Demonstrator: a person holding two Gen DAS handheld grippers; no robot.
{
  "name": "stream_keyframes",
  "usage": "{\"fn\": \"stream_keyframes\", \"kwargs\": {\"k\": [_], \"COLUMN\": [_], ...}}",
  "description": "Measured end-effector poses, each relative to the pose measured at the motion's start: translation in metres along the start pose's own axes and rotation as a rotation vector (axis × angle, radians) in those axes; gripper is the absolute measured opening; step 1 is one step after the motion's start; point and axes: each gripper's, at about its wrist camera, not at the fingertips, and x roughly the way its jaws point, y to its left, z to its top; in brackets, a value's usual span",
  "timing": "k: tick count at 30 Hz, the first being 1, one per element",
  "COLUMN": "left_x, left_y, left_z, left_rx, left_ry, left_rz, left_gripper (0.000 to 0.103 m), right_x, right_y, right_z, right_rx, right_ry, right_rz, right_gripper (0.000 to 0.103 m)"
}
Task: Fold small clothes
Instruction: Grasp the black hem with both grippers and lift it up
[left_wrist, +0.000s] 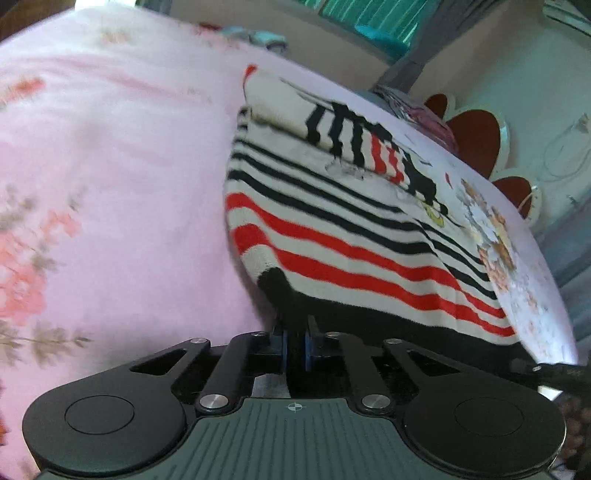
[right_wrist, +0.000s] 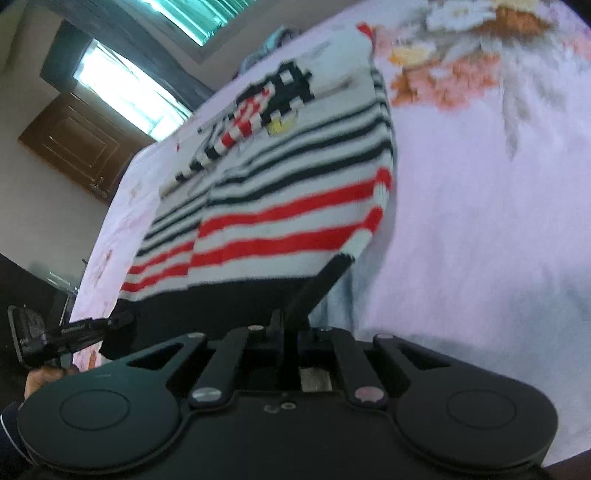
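- The striped sweater (left_wrist: 332, 221) lies on the bed sheet (left_wrist: 110, 166), pink with flowers. Its black hem is lifted at the end nearest both cameras. The end beyond the hem, with the knitted figure, rests flat on the sheet.
- The left gripper (left_wrist: 295, 350) has its fingers closed on the black hem corner. The right gripper (right_wrist: 291, 332) pinches the opposite hem corner the same way, with black cloth running straight into its closed fingers.
- Each pinch looks shallow, taking only the ribbed edge. A quick pull toward the figure end could slip one corner free, and the fold would drop crooked.
- The sleeves seem already turned in over the body. Lifting the hem too high or too fast may spill them outward, and that fold would need redoing.
- If one gripper travels farther than the other, the hem will land askew across the stripes rather than square with the far edge.
- The sheet beneath the hem is soft and loose. A low sweep could drag it along and bunch it under the sweater.
- Both views are blurred, so how much cloth sits between the fingers cannot be told exactly.
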Motion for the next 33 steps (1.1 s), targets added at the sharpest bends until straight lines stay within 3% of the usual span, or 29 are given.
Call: {"fn": "stream_keyframes", "kwargs": {"k": [3,6,10,18,25,30,33], "left_x": [-0.006,0.011,0.009,-0.022,-0.033,-0.015,0.003], "left_y": [-0.003,0.002,-0.002,0.000,-0.007,-0.008,-0.013], "left_z": [-0.001,-0.004,-0.006,0.003,0.051,0.106,0.140], "left_rx": [0.032,0.020,0.022,-0.109,-0.163,-0.223,-0.207], "left_ry": [-0.008,0.025,0.000,-0.154,-0.274,-0.323,-0.333], "left_rz": [0.038,0.067,0.076,0.001,-0.076,-0.121,-0.122], "left_gripper": [0.007,0.007,0.007,0.007,0.007,0.007,0.007], "right_x": [-0.003,0.012,0.005,-0.013,-0.024,-0.020,-0.010], "right_y": [-0.004,-0.017,-0.013,0.005,0.029,0.038,0.041], "right_z": [0.001,-0.004,-0.002,0.023,0.079,0.136,0.169], "right_rx": [-0.007,0.041,0.055,0.003,-0.063,-0.063,-0.056], "right_ry": [-0.009,0.040,-0.004,-0.097,-0.190,-0.249,-0.263], "right_rz": [-0.026,-0.054,-0.029,0.009,0.035,0.032,0.039], "right_gripper": [0.006,0.006,0.006,0.006,0.006,0.006,0.006]}}
